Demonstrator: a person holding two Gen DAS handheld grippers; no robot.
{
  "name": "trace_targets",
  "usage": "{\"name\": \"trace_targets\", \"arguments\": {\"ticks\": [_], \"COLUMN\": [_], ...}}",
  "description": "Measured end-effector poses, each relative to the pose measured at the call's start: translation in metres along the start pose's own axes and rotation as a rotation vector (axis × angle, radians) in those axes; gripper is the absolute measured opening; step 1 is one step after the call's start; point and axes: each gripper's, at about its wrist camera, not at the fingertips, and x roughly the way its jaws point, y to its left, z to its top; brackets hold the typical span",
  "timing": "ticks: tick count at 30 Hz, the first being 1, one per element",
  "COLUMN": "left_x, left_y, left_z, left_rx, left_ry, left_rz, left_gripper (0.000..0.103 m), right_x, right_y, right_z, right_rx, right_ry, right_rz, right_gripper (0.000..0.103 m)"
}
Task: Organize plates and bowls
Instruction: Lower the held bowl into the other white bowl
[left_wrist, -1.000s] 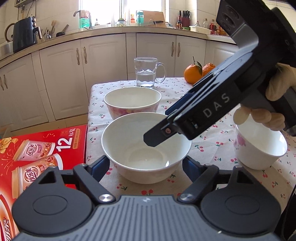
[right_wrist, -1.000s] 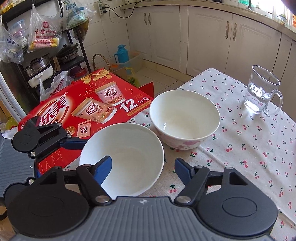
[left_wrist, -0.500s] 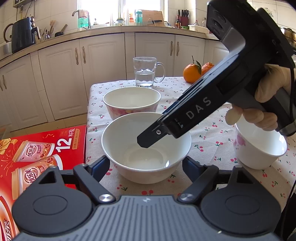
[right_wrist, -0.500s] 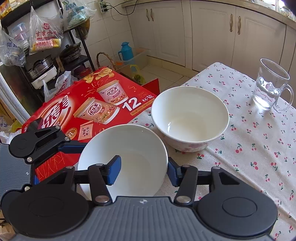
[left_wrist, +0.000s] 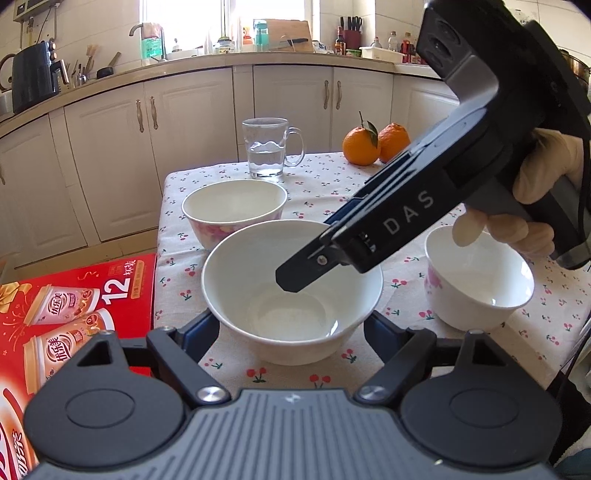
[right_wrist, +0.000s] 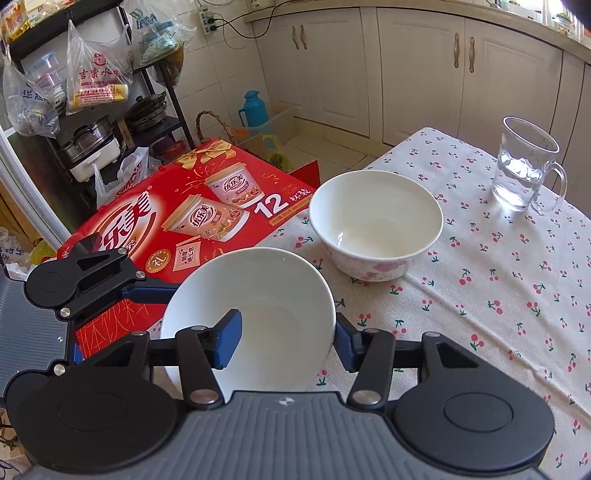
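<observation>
Oranges (left_wrist: 375, 147) show only beside left view's small bowl (left_wrist: 476, 280).

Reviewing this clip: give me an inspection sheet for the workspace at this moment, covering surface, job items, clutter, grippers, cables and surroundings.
Surface: table under a cherry-print cloth.
Job's things: plain white bowl nearest; floral bowl behind it; small floral bowl to its right. All upright, apart, empty.
Clutter: glass mug part full of water; two oranges at the far edge.
Grippers: right gripper straddles the plain white bowl's rim, one finger inside, one outside, closing on it. Left gripper is open, fingers either side of the same bowl, not touching.
Cables: power strip and cord on the wall.
Surroundings: red drinks carton beside the table; cabinets; shelf rack.
</observation>
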Motion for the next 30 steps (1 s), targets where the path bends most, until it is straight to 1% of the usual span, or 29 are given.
{"name": "trace_targets", "arguments": {"ticks": [8,21,26,30], "left_x": [-0.017,-0.045,-0.048,-0.043], "left_y": [-0.024,-0.063,-0.079,-0.090], "left_z": [0.002,0.008,0.017,0.025], "left_rx": [0.030,0.079,0.115,0.133], "left_ry": [0.000,-0.012,-0.034,-0.041], "left_rz": [-0.016,-0.015,-0.025,-0.054], "left_gripper": [0.085,0.085,0.085,0.085], "right_x": [-0.028,-0.074,-0.096,-0.112], "right_y": [0.005,0.014,0.012,0.005], "right_z": [-0.019,-0.049,-0.057,-0.064], "right_rx": [0.003,-0.011,-0.009,0.002], "right_ry": [-0.016,-0.064,-0.100,-0.125], "right_rz": [-0.007,-0.008,-0.026,-0.054], "right_gripper": [0.058,0.058,0.058,0.059]}}
